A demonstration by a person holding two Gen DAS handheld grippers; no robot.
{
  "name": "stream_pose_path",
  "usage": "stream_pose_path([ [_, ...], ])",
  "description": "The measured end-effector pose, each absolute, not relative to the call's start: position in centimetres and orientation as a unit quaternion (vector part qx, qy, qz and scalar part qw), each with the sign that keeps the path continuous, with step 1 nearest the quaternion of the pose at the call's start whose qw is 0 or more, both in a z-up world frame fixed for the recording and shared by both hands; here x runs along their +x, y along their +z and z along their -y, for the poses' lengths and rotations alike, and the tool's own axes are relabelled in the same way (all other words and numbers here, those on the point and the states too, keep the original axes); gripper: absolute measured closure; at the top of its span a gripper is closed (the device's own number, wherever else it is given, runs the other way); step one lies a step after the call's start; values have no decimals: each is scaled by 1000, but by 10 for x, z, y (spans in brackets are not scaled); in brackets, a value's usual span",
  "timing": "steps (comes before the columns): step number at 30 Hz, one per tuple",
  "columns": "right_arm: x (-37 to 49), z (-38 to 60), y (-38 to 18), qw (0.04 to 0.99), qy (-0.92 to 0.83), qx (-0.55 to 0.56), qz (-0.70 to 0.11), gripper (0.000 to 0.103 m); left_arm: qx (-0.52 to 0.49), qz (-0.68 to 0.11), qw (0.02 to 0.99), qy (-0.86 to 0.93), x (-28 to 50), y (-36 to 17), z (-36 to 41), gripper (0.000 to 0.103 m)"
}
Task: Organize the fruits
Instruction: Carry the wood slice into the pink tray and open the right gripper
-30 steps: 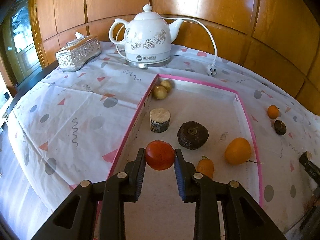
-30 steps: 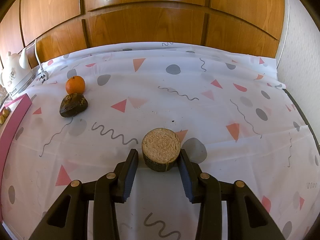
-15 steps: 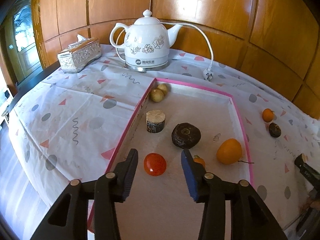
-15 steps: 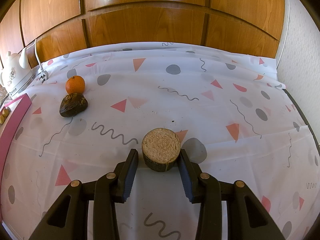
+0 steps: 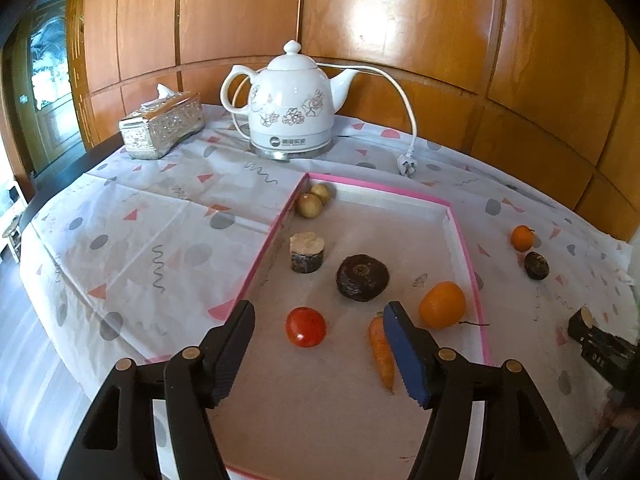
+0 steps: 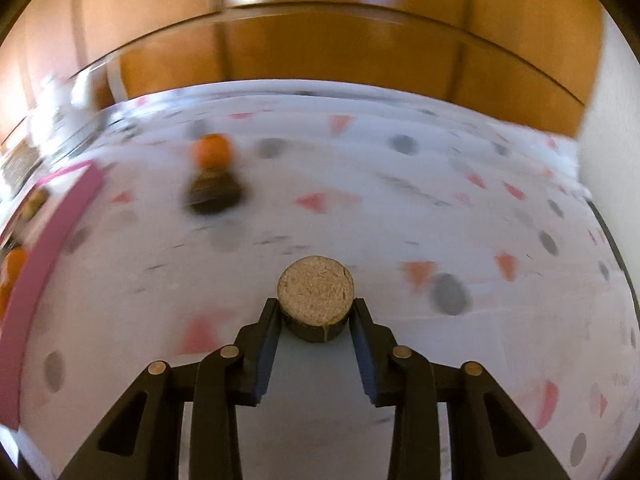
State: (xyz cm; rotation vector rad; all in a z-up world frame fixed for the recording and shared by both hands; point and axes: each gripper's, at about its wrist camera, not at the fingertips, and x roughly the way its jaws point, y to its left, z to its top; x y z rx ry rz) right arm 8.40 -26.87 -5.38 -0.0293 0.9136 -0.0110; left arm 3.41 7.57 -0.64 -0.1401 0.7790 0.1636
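My left gripper (image 5: 320,344) is open and empty above the pink-rimmed tray (image 5: 466,240). In the tray lie a red tomato (image 5: 305,327), a carrot (image 5: 382,350), an orange (image 5: 442,305), a dark round fruit (image 5: 362,277), a cut brown cylinder (image 5: 307,253) and two yellowish fruits (image 5: 309,205). My right gripper (image 6: 316,320) is shut on a second cut brown cylinder (image 6: 316,294) and holds it above the cloth. A small orange (image 6: 212,151) and a dark fruit (image 6: 214,194) lie on the cloth to the left ahead, blurred.
A white kettle (image 5: 290,106) with its cord and plug (image 5: 407,166) stands behind the tray. A silver tissue box (image 5: 162,126) sits at the back left. The tray's pink rim (image 6: 52,236) shows at the left of the right wrist view.
My left gripper opened, let go of the red tomato in the tray and drew back and up. My right gripper shut on the brown cylinder and lifted it, swinging left.
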Motion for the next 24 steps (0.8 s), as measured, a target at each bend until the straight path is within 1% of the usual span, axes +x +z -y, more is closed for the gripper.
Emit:
stream_pose_path([
  [11, 66, 154, -13, 890, 192, -29, -413, 68, -82, -376, 918, 96, 29, -7, -91, 35],
  [14, 61, 125, -5, 882, 233, -35, -408, 68, -86, -375, 918, 99, 28, -7, -94, 33],
  [20, 61, 77, -10, 863, 278, -59, -418, 68, -93, -375, 917, 102, 26, -8, -99, 32],
  [24, 63, 63, -19, 854, 282, -61, -433, 67, -96, -378, 916, 99, 25, -10, -100, 32],
])
